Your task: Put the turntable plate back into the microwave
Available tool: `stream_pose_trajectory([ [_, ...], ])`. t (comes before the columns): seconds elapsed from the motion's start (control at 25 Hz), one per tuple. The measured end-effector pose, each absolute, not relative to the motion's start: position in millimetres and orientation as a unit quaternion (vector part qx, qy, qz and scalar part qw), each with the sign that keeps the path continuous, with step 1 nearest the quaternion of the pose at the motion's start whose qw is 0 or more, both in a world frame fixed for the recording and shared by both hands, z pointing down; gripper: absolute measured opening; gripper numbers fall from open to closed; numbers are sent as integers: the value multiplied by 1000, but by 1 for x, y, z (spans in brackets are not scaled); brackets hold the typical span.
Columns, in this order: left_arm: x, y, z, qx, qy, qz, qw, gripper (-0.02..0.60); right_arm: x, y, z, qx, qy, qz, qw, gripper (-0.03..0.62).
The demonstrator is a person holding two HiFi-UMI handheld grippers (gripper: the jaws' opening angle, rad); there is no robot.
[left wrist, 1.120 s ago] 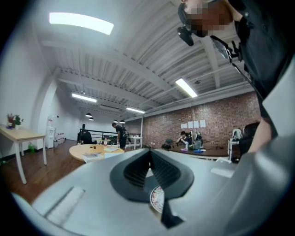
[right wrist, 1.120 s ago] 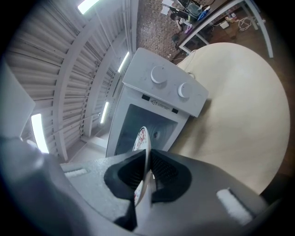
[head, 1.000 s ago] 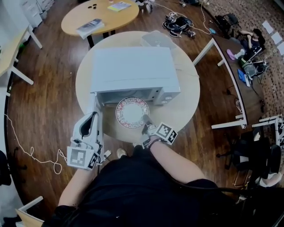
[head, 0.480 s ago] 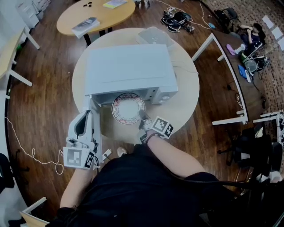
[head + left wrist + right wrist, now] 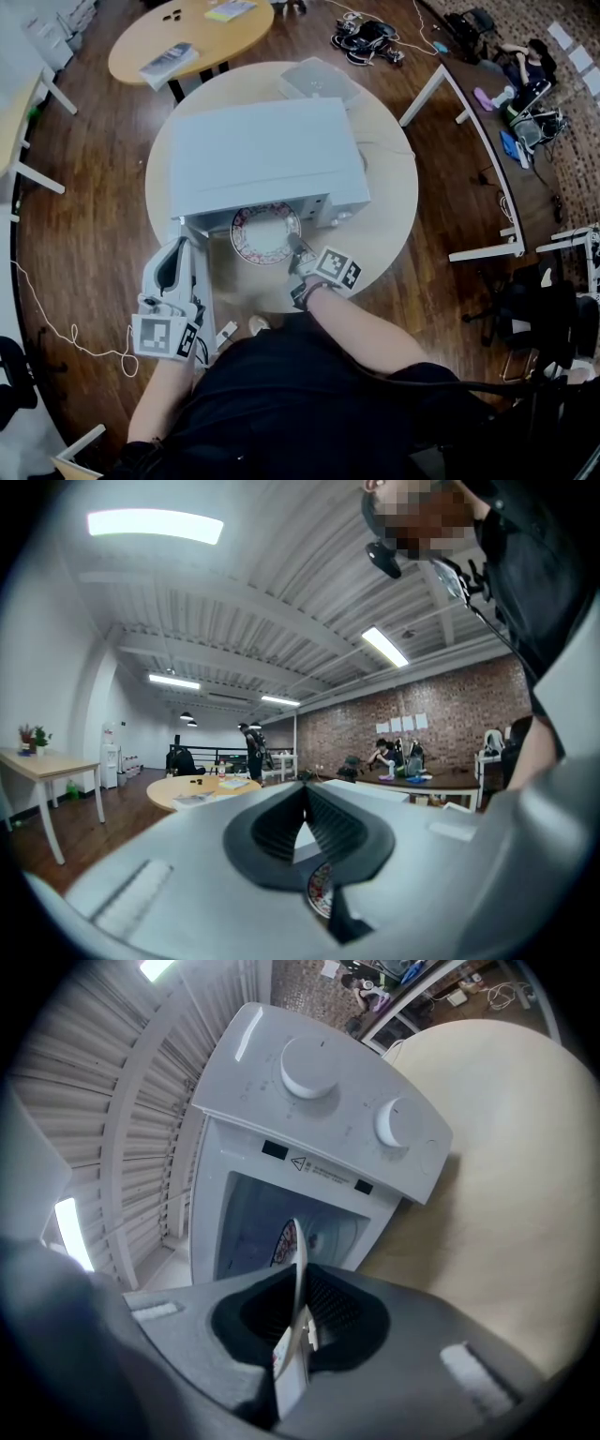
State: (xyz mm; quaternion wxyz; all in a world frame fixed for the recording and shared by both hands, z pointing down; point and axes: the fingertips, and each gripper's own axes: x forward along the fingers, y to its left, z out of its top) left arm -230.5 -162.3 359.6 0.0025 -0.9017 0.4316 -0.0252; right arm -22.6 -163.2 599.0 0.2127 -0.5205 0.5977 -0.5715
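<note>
Clamping the near edge of the round white plate with a red patterned border point(image 5: 265, 234) in the right gripper's point(image 5: 298, 253) fingers, we are holding it seemingly halfway inside the open white box-shaped microwave point(image 5: 262, 155) on the round beige worktop point(image 5: 389, 202), not yet seated, with the left gripper's point(image 5: 180, 251) fingers closed on nothing.

The right gripper point(image 5: 298, 1283) was pinched tight on the edge of the plate point(image 5: 261, 234). It pointed a little down at the front of the microwave point(image 5: 262, 155). The left gripper point(image 5: 181, 246) was held flat by the microwave's left front corner, its jaws together.
</note>
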Motion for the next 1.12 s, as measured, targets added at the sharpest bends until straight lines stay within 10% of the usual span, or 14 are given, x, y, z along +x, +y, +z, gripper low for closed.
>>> stream_pose_trajectory([
  [1.12, -234, -202, 367, -895, 444, -35, -17, 3, -29, -216, 613, -519, 588, -585, 207, 18],
])
